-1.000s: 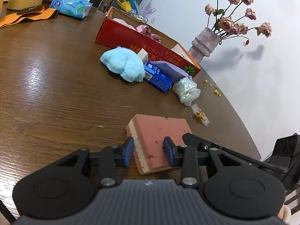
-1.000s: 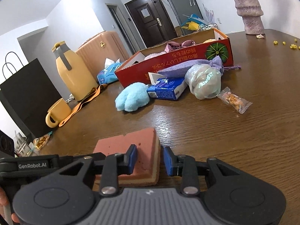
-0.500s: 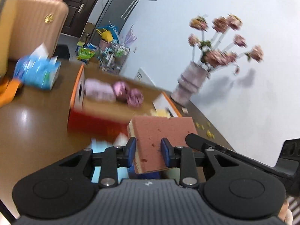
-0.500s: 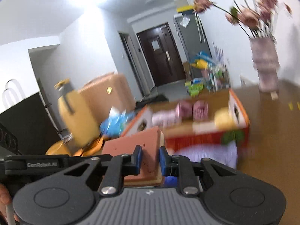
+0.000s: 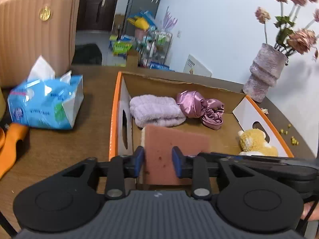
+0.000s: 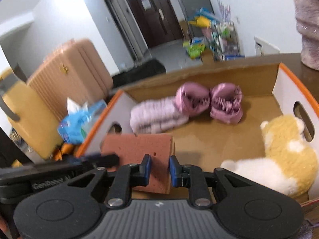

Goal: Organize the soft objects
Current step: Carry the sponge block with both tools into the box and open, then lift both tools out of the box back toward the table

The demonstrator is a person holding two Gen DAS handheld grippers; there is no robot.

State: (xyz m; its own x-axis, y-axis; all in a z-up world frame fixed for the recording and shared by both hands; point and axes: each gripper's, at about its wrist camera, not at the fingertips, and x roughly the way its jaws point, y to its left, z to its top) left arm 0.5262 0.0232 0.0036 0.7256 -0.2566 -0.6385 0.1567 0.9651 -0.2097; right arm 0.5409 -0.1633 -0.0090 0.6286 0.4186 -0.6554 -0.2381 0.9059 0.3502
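clamping the sponge [image 5: 175, 147] from both ends, the left claw [image 5: 157, 163] and right claw [image 6: 159, 167] hold it level over the near-left of the box [image 5: 114, 107], beside the towel [image 5: 155, 111], for dropping in.

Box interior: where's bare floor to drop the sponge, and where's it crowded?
Free: the brown floor of the box, mid-front, between the lilac towel and the yellow plush. Crowded: back-left, where the towel lies close beside the pink satin scrunchies; the plush fills the front-right corner. Both grippers, left and right, hold the sponge above the front-left part.
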